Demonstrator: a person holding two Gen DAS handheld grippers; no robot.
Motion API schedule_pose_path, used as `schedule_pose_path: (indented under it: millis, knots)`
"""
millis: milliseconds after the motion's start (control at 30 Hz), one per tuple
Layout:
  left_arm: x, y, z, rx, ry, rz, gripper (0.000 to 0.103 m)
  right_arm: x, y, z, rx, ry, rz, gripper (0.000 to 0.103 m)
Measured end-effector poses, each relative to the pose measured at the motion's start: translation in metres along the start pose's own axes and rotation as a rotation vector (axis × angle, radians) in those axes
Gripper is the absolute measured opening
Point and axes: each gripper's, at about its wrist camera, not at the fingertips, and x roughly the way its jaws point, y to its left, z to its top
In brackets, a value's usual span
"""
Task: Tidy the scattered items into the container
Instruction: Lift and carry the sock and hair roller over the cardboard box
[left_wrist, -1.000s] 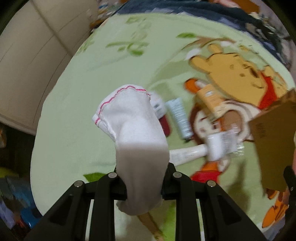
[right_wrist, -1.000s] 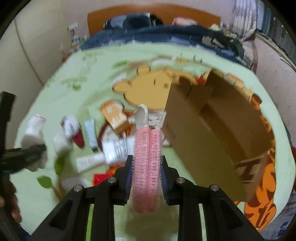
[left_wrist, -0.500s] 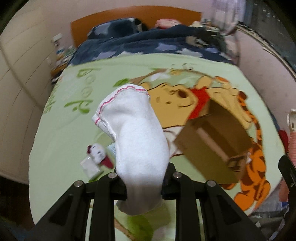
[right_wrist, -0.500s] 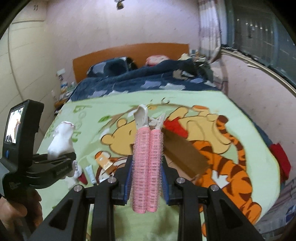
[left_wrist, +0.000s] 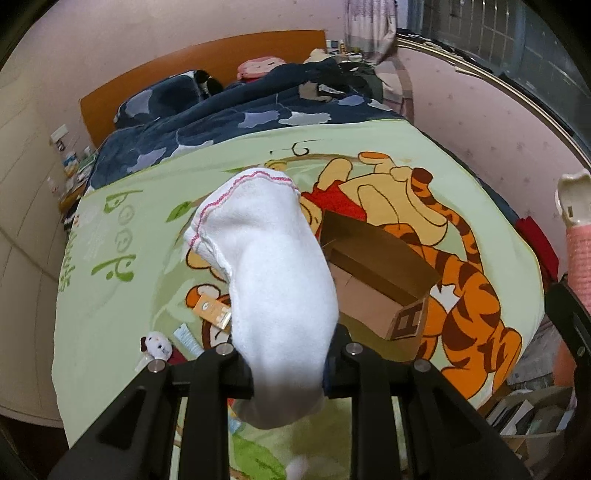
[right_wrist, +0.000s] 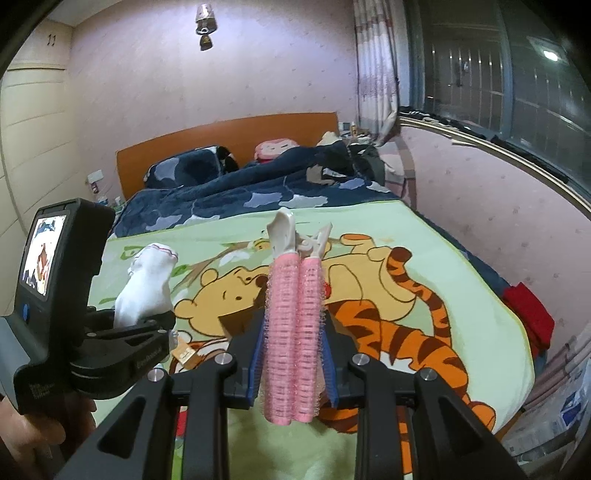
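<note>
left wrist: high, steeply down | right wrist: shallower, toward headboard (right_wrist: 229, 136) | shared: blanket (left_wrist: 110, 295)

Your right gripper (right_wrist: 291, 365) had black arms, silver screws and blue-padded fingers (right_wrist: 258, 354); the left gripper (right_wrist: 144, 328) carried a small screen at left.

Soft knit sock (left_wrist: 273, 280), matt cardboard box (left_wrist: 376, 273)

Green cartoon blanket (left_wrist: 110, 332) with bear and tiger print covers near half of bed. Navy cloud-pattern duvet (right_wrist: 229, 199) bunched behind it, toward orange wooden headboard (right_wrist: 229, 129). Pink plush toy (right_wrist: 275, 147) near pillows. Curtain (right_wrist: 375, 66) beside dark window (right_wrist: 517, 92). Bell-shaped ornament (right_wrist: 204, 26) high on pink wall.
</note>
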Motion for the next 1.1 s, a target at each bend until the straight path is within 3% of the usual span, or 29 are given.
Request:
schedule_pose_path:
  millis: [367,1100]
  knots:
    - [0.023,-0.009,0.01,0.035,0.038,0.01,0.024,0.026,-0.012,0.0,0.026,0.032,-0.003,0.027]
    - [0.109,-0.017,0.042,0.103,0.153,0.042,0.024,0.106,-0.021,-0.004,0.06,0.167,-0.025,0.027]
